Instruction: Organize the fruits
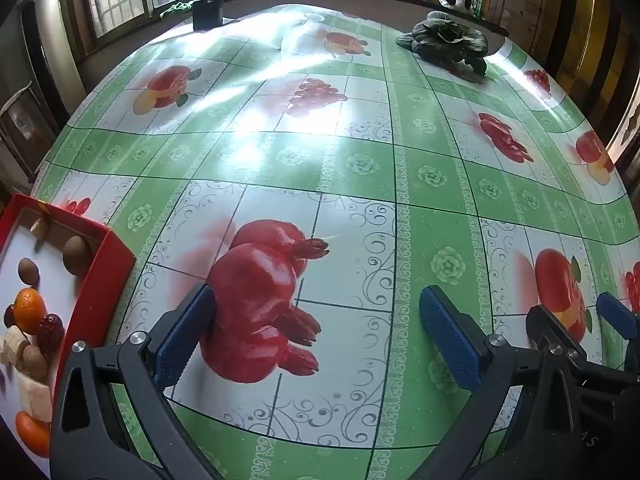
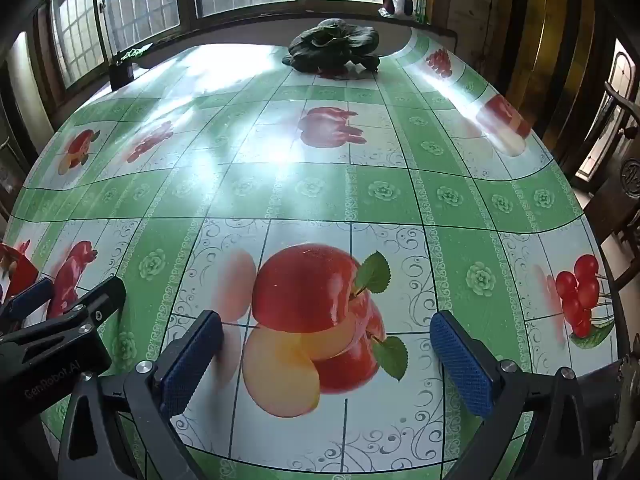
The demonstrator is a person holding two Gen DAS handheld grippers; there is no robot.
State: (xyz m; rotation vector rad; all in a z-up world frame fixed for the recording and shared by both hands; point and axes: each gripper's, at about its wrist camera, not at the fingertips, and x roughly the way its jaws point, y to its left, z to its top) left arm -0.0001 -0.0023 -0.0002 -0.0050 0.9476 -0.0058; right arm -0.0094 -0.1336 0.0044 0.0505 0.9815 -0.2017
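On the tablecloth [image 1: 360, 168], red fruit box [image 1: 100, 256] sits left of both empty, wide-open tongs [image 1: 316, 336]

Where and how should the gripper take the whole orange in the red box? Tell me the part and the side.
Grip the orange across its round middle, coming down from above with the left gripper, whose jaws stand open and empty. The strawberry and a brown fruit crowd its sides and the red box wall blocks a level approach, so set the fingers in the freer gaps.
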